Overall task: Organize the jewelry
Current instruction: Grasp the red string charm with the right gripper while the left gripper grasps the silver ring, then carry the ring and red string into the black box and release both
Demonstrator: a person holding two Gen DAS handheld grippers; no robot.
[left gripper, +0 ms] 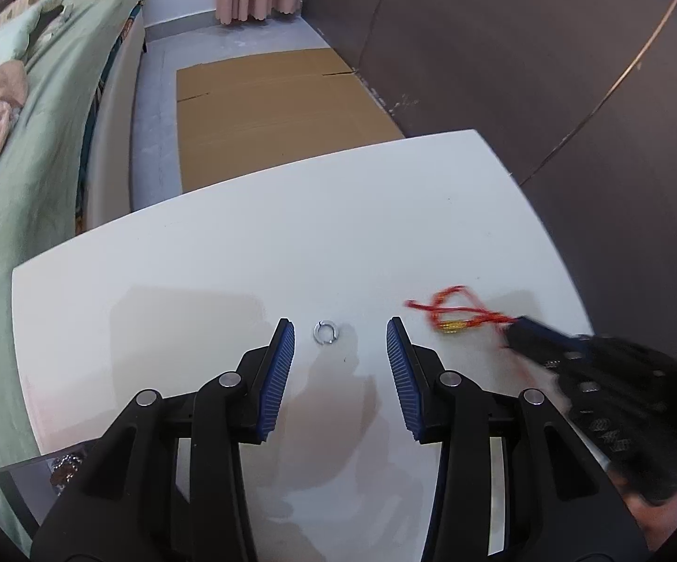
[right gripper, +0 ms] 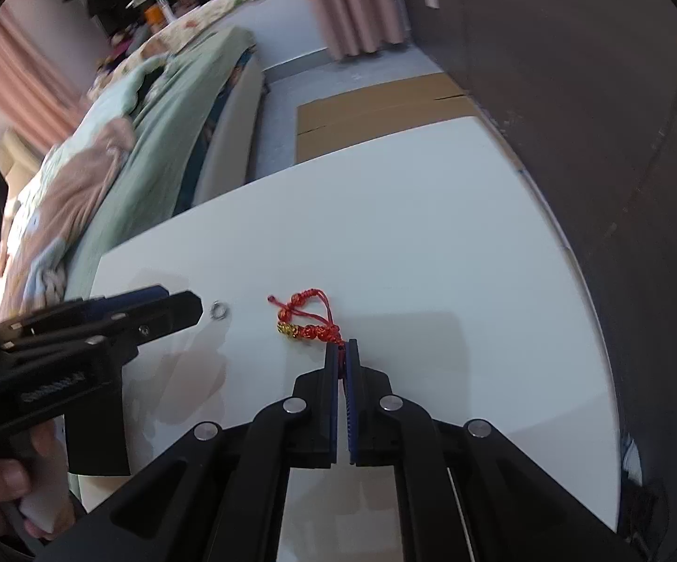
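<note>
A small silver ring [left gripper: 325, 331] lies on the white table [left gripper: 291, 243], just ahead of and between the fingertips of my open left gripper [left gripper: 340, 335]. It also shows in the right wrist view [right gripper: 219, 310], beside the left gripper [right gripper: 174, 309]. A red cord bracelet with gold beads [right gripper: 308, 323] lies to the right of the ring. My right gripper [right gripper: 343, 351] is shut on the near end of the red bracelet. In the left wrist view the bracelet [left gripper: 455, 314] and the right gripper [left gripper: 526, 328] are blurred.
A grey tray edge with dark beaded jewelry [left gripper: 64, 466] shows at the near left corner. A bed with a green cover [left gripper: 43, 140] runs along the left. Flat cardboard [left gripper: 273, 112] lies on the floor beyond the table. A dark wall [left gripper: 549, 56] stands to the right.
</note>
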